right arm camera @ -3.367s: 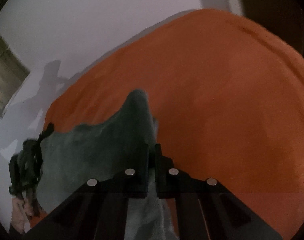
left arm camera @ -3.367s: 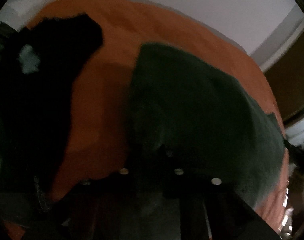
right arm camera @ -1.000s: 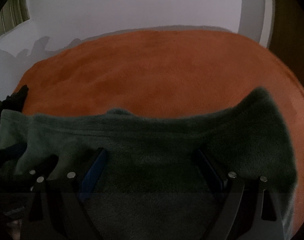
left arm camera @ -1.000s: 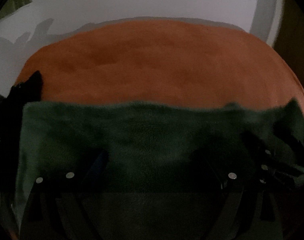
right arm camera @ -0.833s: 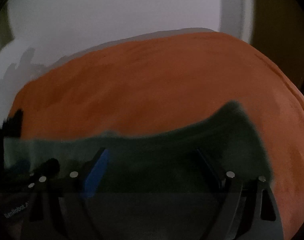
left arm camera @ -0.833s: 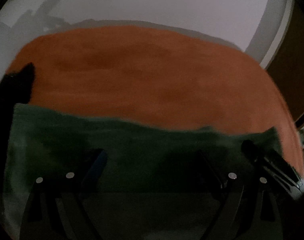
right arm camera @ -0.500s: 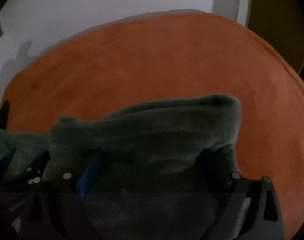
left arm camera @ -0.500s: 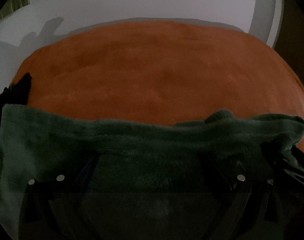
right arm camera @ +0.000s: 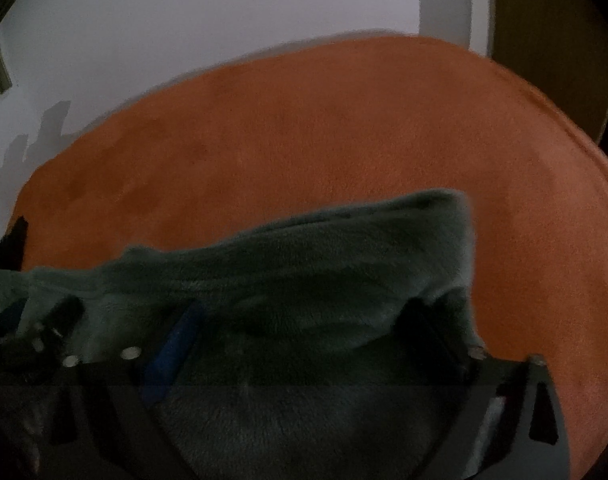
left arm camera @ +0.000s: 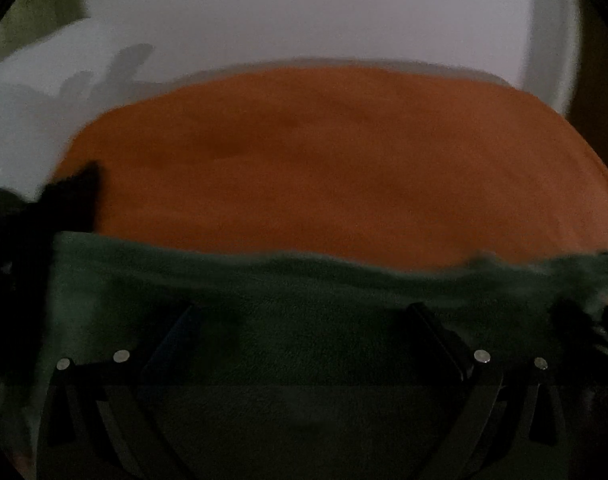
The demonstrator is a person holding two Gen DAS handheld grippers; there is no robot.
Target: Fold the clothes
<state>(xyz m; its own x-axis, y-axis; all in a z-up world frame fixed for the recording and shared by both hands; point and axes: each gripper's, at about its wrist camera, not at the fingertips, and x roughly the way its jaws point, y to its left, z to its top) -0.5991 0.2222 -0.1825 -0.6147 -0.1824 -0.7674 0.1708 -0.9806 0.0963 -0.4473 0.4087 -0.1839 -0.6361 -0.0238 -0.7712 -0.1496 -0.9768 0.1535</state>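
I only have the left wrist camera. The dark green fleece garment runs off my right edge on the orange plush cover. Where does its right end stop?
Observer: In the right wrist view the dark green fleece garment ends in a raised, rounded corner. Beyond it to the right is bare orange plush cover.
Operator: Is the right gripper clamped on it?
Observer: No. The right gripper has its fingers wide apart and its jaws are closing. Fleece lies between them but is not pinched.
Operator: How do I tell its fingers apart?
Observer: The finger on the picture's left carries a blue pad. The other finger looks plain black.
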